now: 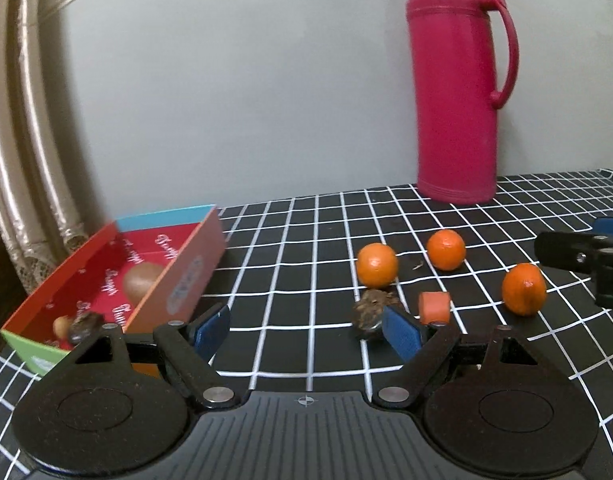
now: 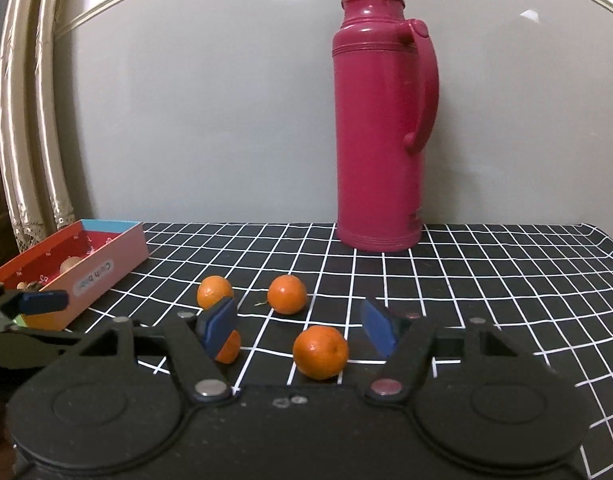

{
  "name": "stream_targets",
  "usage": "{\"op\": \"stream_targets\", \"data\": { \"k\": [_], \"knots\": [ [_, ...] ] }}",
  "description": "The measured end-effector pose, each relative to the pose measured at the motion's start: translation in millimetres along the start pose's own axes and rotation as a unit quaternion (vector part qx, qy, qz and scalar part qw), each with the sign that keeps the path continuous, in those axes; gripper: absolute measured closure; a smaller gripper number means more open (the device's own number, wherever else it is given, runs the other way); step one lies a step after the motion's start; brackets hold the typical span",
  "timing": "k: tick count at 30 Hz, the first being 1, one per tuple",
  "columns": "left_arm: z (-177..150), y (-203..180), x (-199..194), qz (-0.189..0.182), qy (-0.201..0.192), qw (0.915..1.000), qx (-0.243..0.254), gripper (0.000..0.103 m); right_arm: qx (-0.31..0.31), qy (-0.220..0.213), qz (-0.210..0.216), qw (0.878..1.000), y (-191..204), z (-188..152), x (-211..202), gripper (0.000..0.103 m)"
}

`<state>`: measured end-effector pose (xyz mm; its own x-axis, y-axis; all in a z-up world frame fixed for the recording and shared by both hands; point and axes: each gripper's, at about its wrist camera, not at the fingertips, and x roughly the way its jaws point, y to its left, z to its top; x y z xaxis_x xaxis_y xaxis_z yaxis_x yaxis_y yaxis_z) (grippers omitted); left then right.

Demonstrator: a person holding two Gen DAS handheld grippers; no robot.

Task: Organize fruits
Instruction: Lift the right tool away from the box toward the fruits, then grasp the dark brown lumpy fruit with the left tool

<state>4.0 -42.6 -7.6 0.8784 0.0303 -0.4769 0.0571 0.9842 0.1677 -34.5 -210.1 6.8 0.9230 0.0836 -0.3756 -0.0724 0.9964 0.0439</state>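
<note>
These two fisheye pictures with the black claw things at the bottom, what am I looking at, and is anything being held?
Each picture comes from a camera mounted on a hand-held two-finger gripper, looking forward along its blue-padded fingers. The left gripper is open and empty, beside a dark brown shrivelled fruit. The right gripper is also open; a round orange tangerine sits between its fingers, ungripped. On the black white-gridded tablecloth lie two more tangerines, a small orange cut chunk, a tall pink plastic thermos and a red cardboard tray already holding some fruit.
</note>
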Motion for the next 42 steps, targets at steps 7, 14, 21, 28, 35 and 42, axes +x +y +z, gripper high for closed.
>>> {"op": "stream_targets", "data": {
  "k": [7, 14, 21, 28, 35, 42],
  "knots": [
    [1.8, -16.5, 22.3, -0.021, 0.009, 0.9997, 0.01, 0.02, 0.009, -0.005, 0.007, 1.0, -5.7, 2.0, -6.1, 0.035],
    [4.3, -28.1, 39.5, -0.029, 0.014, 0.9994, 0.013, 0.02, 0.018, -0.011, 0.014, 1.0, -6.1, 5.0, -8.7, 0.034],
    [2.2, -23.9, 45.6, -0.033, 0.02, 0.9992, -0.003, 0.037, 0.024, -0.015, 0.019, 0.999, -7.9, 6.3, -10.0, 0.031],
    [0.4, -31.8, 51.6, -0.062, 0.039, 0.9973, -0.006, 0.037, 0.037, -0.015, 0.027, 0.999, -10.0, 7.0, -11.6, 0.031],
    [2.1, -34.7, 56.8, -0.049, 0.032, 0.9983, -0.009, 0.042, 0.039, -0.013, 0.024, 0.999, -12.1, 5.9, -12.0, 0.03],
    [-0.7, -30.8, 57.1, -0.047, 0.03, 0.9983, -0.015, 0.06, 0.05, -0.014, 0.027, 0.998, -13.9, 6.9, -12.4, 0.03]
  ]
}}
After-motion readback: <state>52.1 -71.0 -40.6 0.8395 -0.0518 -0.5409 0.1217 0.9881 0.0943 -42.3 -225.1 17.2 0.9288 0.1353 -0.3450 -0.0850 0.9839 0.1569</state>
